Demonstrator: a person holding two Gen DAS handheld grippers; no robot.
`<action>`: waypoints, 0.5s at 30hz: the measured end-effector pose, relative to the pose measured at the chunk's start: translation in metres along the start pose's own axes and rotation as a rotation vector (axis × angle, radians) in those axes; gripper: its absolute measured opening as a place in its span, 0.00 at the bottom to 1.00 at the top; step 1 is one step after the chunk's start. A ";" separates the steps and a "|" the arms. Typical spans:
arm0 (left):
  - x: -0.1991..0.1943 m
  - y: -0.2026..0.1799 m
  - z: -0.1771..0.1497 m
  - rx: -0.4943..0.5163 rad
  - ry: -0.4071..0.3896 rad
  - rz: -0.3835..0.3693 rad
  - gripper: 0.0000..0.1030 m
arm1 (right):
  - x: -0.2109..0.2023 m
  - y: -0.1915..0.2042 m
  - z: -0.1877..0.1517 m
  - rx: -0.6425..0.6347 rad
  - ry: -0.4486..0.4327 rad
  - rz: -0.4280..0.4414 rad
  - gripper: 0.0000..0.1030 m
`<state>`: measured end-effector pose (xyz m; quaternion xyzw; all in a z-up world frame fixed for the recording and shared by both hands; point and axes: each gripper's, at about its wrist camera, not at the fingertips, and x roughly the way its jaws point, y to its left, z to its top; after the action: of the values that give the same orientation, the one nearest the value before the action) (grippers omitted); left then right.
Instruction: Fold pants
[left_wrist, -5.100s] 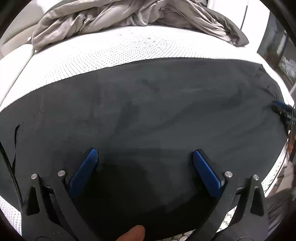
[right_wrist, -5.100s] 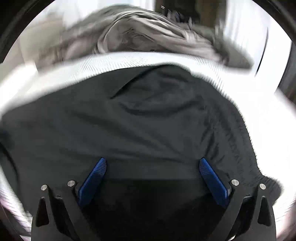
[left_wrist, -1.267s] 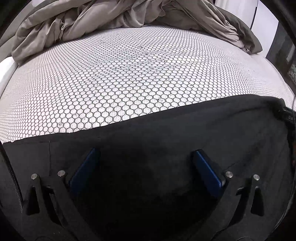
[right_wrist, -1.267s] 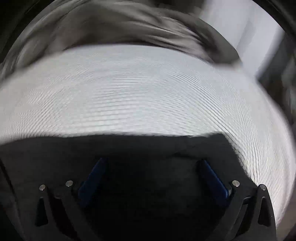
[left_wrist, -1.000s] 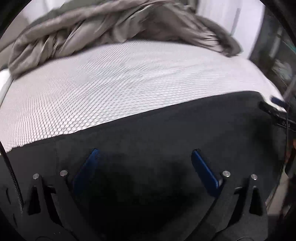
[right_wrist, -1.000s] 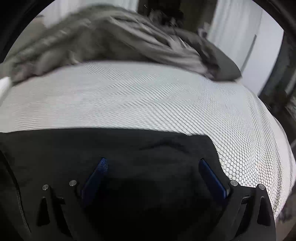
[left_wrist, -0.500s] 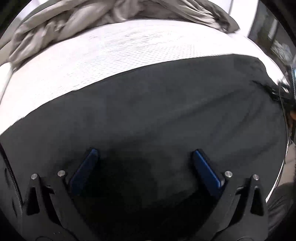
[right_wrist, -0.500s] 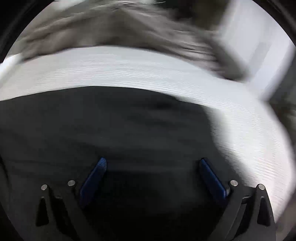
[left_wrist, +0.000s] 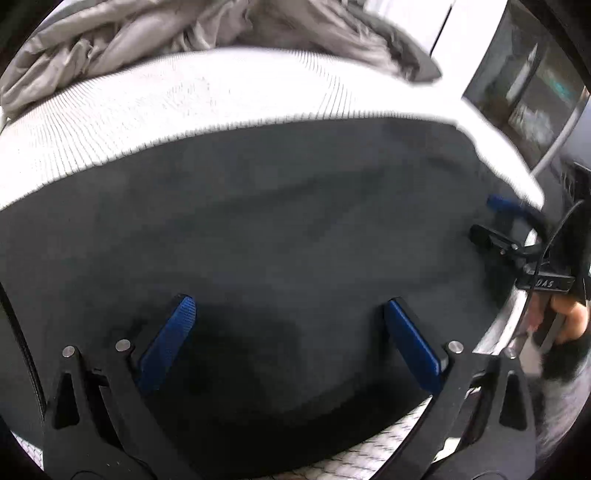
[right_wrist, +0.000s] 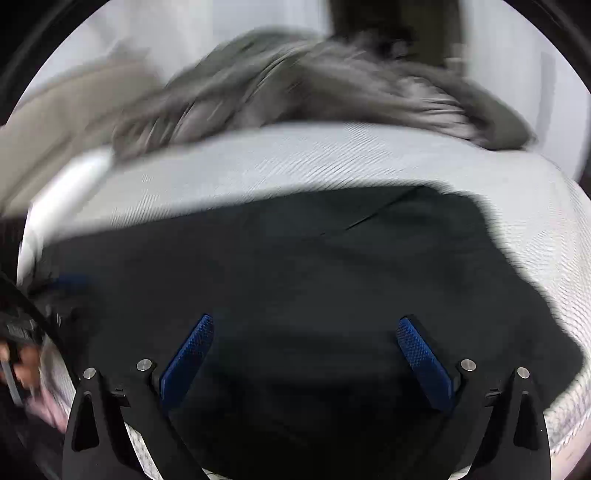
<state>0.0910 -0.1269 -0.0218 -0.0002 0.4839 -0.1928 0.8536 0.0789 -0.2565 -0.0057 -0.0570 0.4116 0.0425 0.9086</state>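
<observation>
Across the lower half of both frames we have the pants (left_wrist: 280, 229) — a broad dark slab of cloth lying flat on the white patterned mattress (left_wrist: 207, 96), already looking like a doubled-over rectangle, not two spread legs. We judge the fold is partly made, with another pass to come.

Our left gripper (left_wrist: 291, 343) sits at bottom centre of its view, its blue fingers (left_wrist: 168, 341) spread wide with nothing between them, hanging over the near part of the cloth. Whether the tips touch the fabric, we cannot tell. At the right edge of that same frame we spot the right gripper (left_wrist: 506, 229) near the garment's far end, a hand (left_wrist: 569, 317) behind it.

Over in the right wrist view, the right gripper (right_wrist: 306, 362) is likewise wide apart and holding nothing, low centre, with the dark cloth (right_wrist: 295, 266) filling the middle of frame. The picture is smeared, so we're on the move. One gripper at each end makes sense to us: a long, limp piece folds square only when both ends are taken together.

Upper in both frames lies a rumpled grey blanket (right_wrist: 314, 81) — pushed well back, apart from the garment, which leaves bare mattress (right_wrist: 258, 166) beyond the far edge as room to fold into.

A diagonal crease shows at upper right of the cloth in the right view; that could want smoothing.
</observation>
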 end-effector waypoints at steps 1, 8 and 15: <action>-0.001 0.002 -0.005 0.029 -0.011 0.015 0.99 | 0.007 0.003 -0.007 -0.047 0.026 -0.040 0.98; -0.031 0.063 -0.030 -0.025 -0.038 0.026 0.99 | -0.015 -0.112 -0.062 0.126 0.039 -0.331 0.98; -0.058 0.076 -0.027 -0.066 -0.112 0.050 0.99 | -0.075 -0.129 -0.055 0.299 -0.082 -0.292 0.99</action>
<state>0.0669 -0.0325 -0.0025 -0.0270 0.4412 -0.1552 0.8835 0.0046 -0.3941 0.0238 0.0213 0.3635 -0.1489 0.9194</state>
